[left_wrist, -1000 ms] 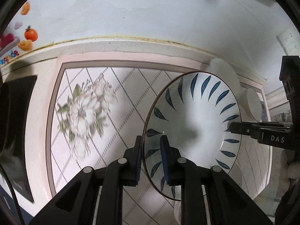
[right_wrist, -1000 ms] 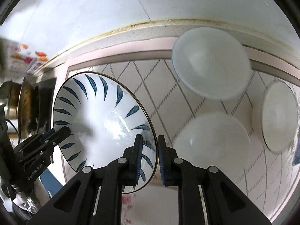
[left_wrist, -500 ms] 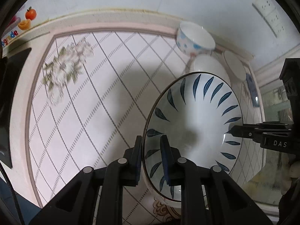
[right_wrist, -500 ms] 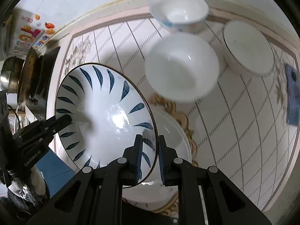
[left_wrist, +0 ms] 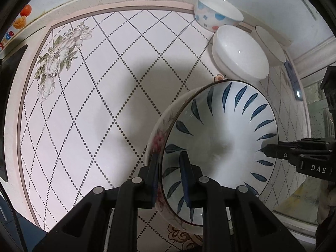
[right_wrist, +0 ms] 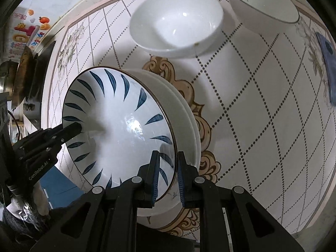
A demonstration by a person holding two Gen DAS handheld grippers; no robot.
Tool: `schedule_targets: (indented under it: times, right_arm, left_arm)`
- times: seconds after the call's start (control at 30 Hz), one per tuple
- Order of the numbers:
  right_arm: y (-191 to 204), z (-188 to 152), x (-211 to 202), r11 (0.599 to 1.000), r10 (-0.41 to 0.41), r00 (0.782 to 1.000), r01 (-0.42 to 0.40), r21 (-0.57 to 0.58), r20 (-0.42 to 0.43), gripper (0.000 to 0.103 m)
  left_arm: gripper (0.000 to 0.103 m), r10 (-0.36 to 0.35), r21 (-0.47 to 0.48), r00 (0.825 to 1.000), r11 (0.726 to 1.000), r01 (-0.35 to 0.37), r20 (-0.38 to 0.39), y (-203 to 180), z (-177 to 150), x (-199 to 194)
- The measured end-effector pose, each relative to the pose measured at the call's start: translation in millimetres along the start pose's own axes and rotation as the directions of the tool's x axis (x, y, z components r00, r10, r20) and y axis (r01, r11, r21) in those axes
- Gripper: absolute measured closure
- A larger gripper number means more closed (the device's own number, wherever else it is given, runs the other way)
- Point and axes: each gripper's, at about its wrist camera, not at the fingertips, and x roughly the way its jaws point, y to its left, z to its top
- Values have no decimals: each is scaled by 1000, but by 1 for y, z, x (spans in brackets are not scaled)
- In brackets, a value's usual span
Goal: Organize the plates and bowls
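A white plate with blue leaf marks [left_wrist: 220, 136] [right_wrist: 119, 126] is held by both grippers at opposite rims. My left gripper [left_wrist: 169, 173] is shut on its left rim. My right gripper [right_wrist: 168, 174] is shut on its right rim. The plate sits low over a floral-rimmed plate [left_wrist: 156, 145] [right_wrist: 189, 126] on the tiled counter; I cannot tell if they touch. A plain white bowl [left_wrist: 239, 52] [right_wrist: 176, 19], a blue-dotted bowl [left_wrist: 216, 17] and a dark-rimmed white bowl [right_wrist: 262, 2] stand behind.
The tiled counter [left_wrist: 105, 96] stretches to the left with a flower print [left_wrist: 58, 56]. A dark stove edge [left_wrist: 10, 67] and pans [right_wrist: 21, 75] lie at the far left. A blue object [right_wrist: 327, 58] lies at the right. The wall is behind the bowls.
Both grippers have lowered the blue-leaf plate toward the counter, onto or just over the floral plate. The bowls now look nearer and larger.
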Motion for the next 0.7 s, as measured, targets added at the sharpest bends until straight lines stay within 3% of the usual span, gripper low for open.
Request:
schedule_targets:
  times: [0.4, 0.7]
  right_arm:
    - [3, 8, 9, 1000, 11, 1000, -11, 8, 7, 85]
    - [-4, 3, 1, 995, 41, 999, -43, 86, 25, 83]
  left_arm:
    - [83, 10, -21, 1000, 1000, -11, -20, -4, 2, 6]
    - [82, 33, -21, 999, 999, -34, -19, -6, 1, 5]
